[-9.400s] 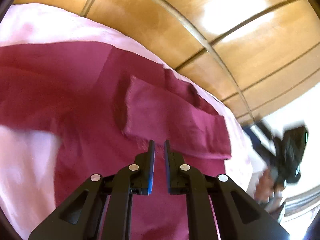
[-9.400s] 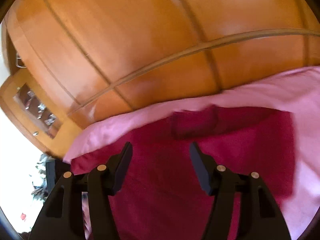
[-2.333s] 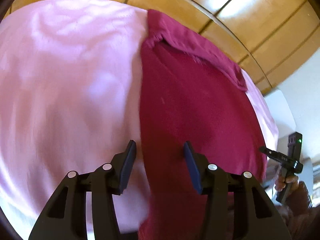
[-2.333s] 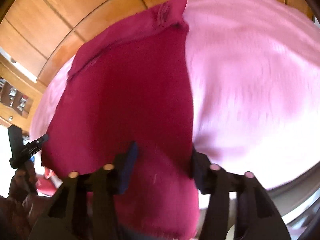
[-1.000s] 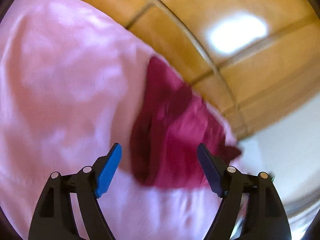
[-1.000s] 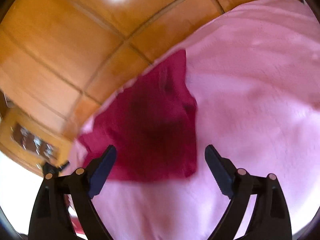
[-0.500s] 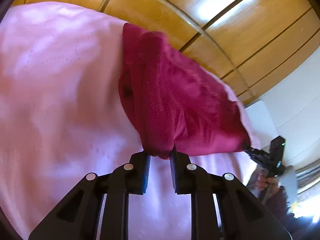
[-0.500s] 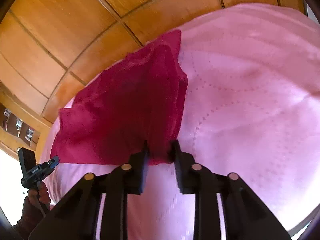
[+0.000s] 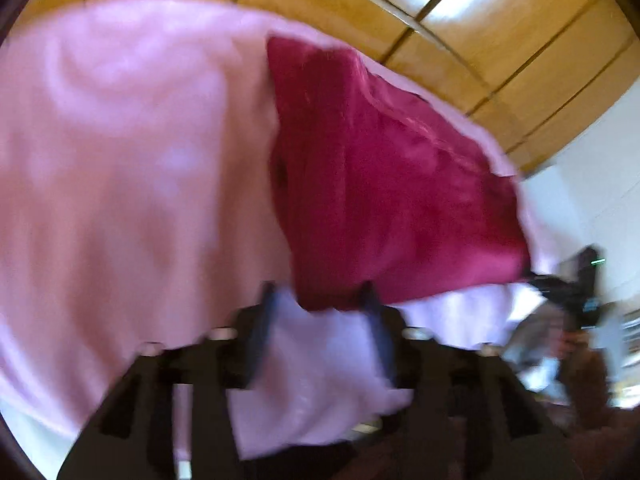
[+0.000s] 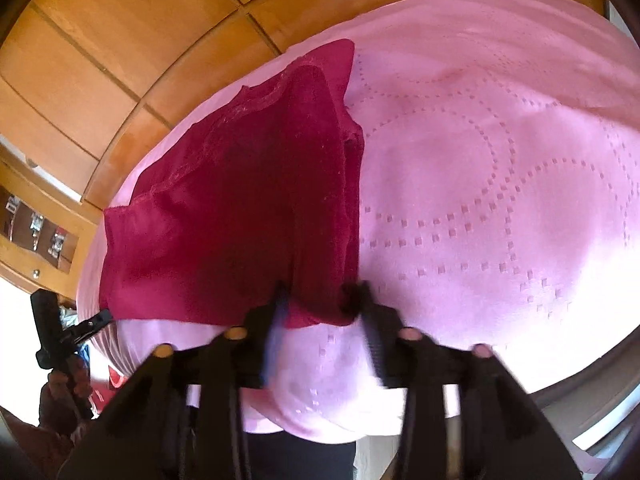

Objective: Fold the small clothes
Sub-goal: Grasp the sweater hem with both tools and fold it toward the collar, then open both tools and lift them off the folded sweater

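A dark red garment (image 9: 384, 184) lies folded on a pink quilted bedspread (image 9: 120, 152). In the left wrist view my left gripper (image 9: 320, 304) is open, its fingers either side of the garment's near left corner, and the frame is blurred. In the right wrist view the garment (image 10: 240, 200) lies flat with stacked layers along its right edge. My right gripper (image 10: 322, 296) is open around the garment's near right corner. The other gripper (image 10: 52, 324) shows at the far left of the right wrist view.
A wooden panelled wardrobe (image 10: 120, 28) stands behind the bed. The bedspread (image 10: 500, 180) stretches bare to the right of the garment. The bed's near edge drops off just below both grippers. A white wall (image 9: 600, 152) is at the right.
Half a second ago both grippers were shut on the garment's near corners. Now both have opened and let go, and the garment rests flat on the bedspread.
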`<action>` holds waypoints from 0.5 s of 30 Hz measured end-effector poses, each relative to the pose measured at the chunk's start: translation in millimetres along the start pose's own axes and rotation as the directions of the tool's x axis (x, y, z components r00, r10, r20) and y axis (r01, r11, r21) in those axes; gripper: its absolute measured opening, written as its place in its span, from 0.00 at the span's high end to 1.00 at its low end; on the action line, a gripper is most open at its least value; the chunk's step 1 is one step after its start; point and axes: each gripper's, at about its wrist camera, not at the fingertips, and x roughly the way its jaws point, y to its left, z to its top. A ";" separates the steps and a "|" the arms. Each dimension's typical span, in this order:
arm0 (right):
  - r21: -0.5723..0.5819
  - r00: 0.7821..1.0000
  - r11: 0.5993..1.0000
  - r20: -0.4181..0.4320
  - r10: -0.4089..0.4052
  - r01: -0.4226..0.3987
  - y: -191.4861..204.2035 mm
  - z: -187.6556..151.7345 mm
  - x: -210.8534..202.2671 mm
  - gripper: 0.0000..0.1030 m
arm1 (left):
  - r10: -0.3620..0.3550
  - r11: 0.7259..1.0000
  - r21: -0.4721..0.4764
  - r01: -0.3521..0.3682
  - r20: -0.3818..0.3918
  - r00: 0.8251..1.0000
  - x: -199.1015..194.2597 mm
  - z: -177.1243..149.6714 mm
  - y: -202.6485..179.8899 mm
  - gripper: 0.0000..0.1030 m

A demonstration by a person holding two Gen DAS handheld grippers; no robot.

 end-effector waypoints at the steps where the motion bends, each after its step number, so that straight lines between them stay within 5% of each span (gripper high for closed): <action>1: 0.005 1.000 1.000 0.000 0.004 -0.004 0.4 0.6 -1.6 0.37 | 0.044 0.998 0.037 -0.045 0.025 0.999 -3.6 4.5 -6.1 0.45; 2: 0.019 1.000 1.000 0.004 0.008 -0.008 0.7 2.5 -3.6 0.26 | 0.088 0.993 0.076 -0.092 0.049 0.995 -9.2 8.7 -12.8 0.42; 7: 0.016 0.996 0.997 0.059 -0.070 0.069 13.2 13.2 -10.5 0.17 | 0.252 0.951 0.138 -0.275 0.164 0.954 -26.9 32.2 -28.7 0.27; 15: -0.062 0.981 0.987 0.138 -0.138 0.148 50.0 23.1 -11.5 0.14 | 0.330 0.916 0.155 -0.369 0.230 0.916 -33.8 36.9 -42.2 0.18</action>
